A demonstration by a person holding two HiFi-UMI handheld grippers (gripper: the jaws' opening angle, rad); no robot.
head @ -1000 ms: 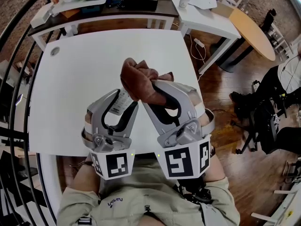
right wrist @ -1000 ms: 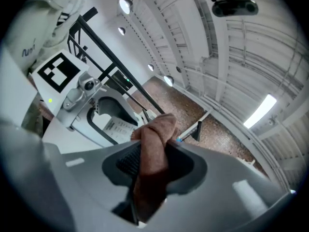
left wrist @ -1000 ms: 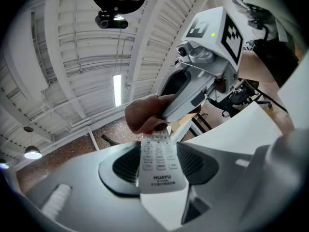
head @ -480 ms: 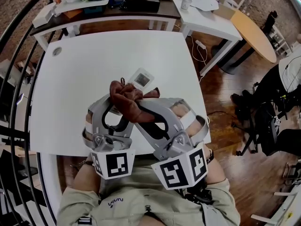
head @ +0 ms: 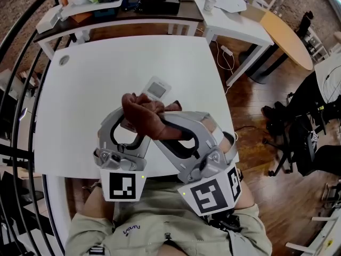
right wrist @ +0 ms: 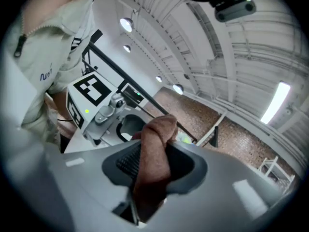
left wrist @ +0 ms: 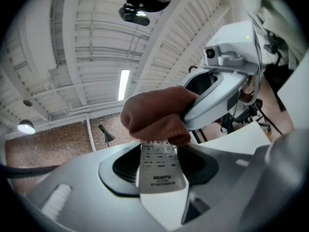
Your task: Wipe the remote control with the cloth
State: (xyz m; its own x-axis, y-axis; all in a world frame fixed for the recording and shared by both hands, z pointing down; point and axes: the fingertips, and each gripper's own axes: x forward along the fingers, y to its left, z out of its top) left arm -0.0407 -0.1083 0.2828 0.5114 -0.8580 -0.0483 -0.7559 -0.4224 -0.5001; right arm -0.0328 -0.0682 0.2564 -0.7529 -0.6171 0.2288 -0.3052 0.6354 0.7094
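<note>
The white remote control (head: 156, 89) is held level over the white table (head: 80, 89), with my left gripper (head: 130, 127) shut on its near end. In the left gripper view the remote (left wrist: 161, 170) lies between the jaws, keys facing up. My right gripper (head: 166, 126) is shut on the bunched brown cloth (head: 141, 113), which rests on the remote's middle. From the left gripper view the cloth (left wrist: 154, 116) covers the remote's far part, with the right gripper's fingers (left wrist: 217, 93) behind it. The right gripper view shows the cloth (right wrist: 152, 161) pinched between its jaws.
A cluttered dark desk (head: 133, 7) stands beyond the table. A second white table (head: 234, 20) with papers and a round wooden table (head: 290, 36) are at the back right. A black railing (head: 21, 73) curves along the left. A cable (head: 226, 55) hangs at the table's right edge.
The right gripper has drawn the cloth along the remote toward me and to the left, uncovering the remote's far end. The left gripper has rolled slightly and stayed in place.
</note>
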